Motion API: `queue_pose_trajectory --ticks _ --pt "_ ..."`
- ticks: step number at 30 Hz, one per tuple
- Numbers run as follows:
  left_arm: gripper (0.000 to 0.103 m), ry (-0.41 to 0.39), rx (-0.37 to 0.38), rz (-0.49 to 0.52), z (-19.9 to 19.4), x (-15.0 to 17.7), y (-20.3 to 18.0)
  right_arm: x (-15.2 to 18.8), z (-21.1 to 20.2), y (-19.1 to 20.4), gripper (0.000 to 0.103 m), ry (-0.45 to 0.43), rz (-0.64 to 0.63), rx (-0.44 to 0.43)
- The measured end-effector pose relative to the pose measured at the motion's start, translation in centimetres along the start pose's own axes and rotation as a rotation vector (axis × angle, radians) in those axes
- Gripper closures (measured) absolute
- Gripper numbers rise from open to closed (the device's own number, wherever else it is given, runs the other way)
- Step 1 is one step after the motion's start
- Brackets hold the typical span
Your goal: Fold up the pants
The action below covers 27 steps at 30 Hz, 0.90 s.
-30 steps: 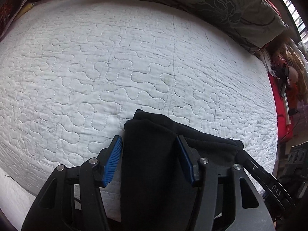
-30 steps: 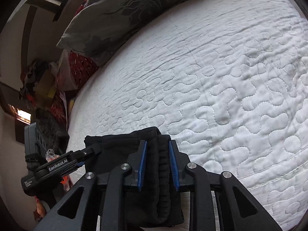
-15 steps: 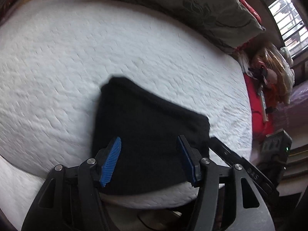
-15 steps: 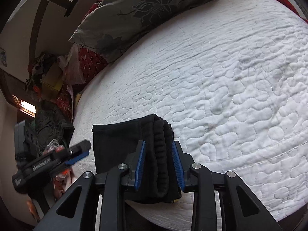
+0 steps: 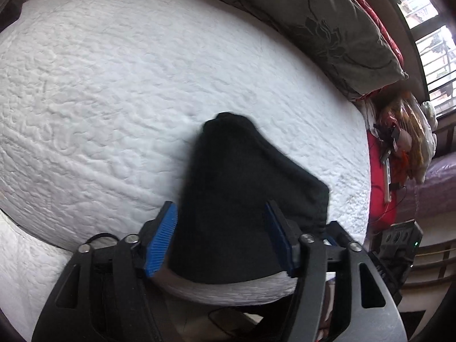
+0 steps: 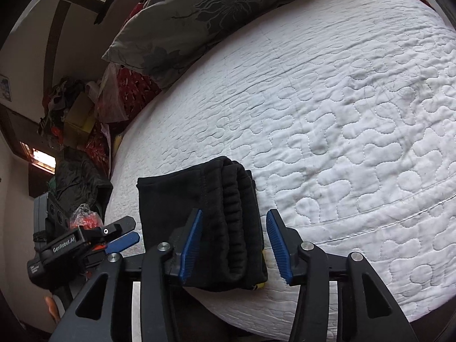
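Both claws are opening. The right claw [image 6: 233, 245] straddles the folded black pants [image 6: 205, 216], pads clear of the cloth. The left claw [image 5: 219, 239] also stands apart around the pants, which lie near the bed's [image 6: 342, 119] edge.

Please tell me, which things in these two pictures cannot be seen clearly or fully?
- Pants, left wrist view: blurred, so no folds or seams show; the near edge sits behind the left tongs.
- Pants, right wrist view: the near end is behind the opening right tongs; a small yellow thing peeks from under it, too little to name.
- Clutter beside the bed: too small and dim.
- Pillow: cut by the top edge.
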<state>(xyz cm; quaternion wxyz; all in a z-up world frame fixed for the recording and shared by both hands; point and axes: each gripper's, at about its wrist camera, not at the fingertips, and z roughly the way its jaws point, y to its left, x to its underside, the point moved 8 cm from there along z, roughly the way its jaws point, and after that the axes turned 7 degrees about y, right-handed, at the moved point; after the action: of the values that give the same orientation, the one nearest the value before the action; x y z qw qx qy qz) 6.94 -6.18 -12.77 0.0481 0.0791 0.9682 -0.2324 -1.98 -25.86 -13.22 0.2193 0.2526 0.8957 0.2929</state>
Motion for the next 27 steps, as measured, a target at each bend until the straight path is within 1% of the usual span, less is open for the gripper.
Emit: queue_pose_trajectory --ticks 1,2,4,9,11,12,15,18,20,22,24,25,27 --pt "0.037 0.004 0.008 -0.004 0.3 0.4 0.7 0.2 0.1 0.0 0.041 0.006 -0.014 0.007" --pt "0.037 0.012 0.015 -0.006 0.7 0.7 1.0 0.4 0.3 -0.1 0.039 0.012 -0.024 0.019" --pt "0.037 0.041 0.046 -0.006 2.0 1.4 1.4 0.8 0.9 -0.1 0.039 0.026 -0.052 0.028" --pt "0.037 0.074 0.022 0.031 4.2 1.8 0.9 1.4 3.2 0.0 0.039 0.071 -0.056 0.032" --pt "0.036 0.075 0.024 0.043 4.6 1.5 0.3 1.4 3.6 -0.1 0.038 0.073 -0.042 0.006" --pt "0.031 0.074 0.025 0.047 4.8 1.3 0.1 1.3 3.8 0.0 0.037 0.072 -0.033 -0.019" --pt "0.026 0.072 0.005 0.066 5.1 0.8 -0.7 1.0 4.0 0.0 0.036 0.065 -0.014 -0.064" --pt "0.025 0.044 -0.042 0.107 5.3 0.5 -1.4 0.8 4.2 -0.4 0.036 0.055 0.019 -0.127" --pt "0.025 0.021 -0.065 0.134 5.4 0.3 -1.9 0.8 4.4 -0.6 0.036 0.05 0.026 -0.144" --pt "0.027 0.01 -0.071 0.141 5.6 0.1 -2.4 0.8 4.4 -0.6 0.037 0.042 0.021 -0.145" --pt "0.033 0.006 -0.072 0.142 5.7 0.0 -2.5 0.9 4.4 -0.5 0.04 0.044 0.001 -0.121" --pt "0.036 0.003 -0.077 0.144 5.7 0.0 -2.6 1.0 4.5 -0.4 0.049 0.045 -0.012 -0.099" --pt "0.049 -0.01 -0.081 0.15 5.3 0.1 -2.6 1.2 4.6 -0.4 0.056 0.048 -0.026 -0.069"
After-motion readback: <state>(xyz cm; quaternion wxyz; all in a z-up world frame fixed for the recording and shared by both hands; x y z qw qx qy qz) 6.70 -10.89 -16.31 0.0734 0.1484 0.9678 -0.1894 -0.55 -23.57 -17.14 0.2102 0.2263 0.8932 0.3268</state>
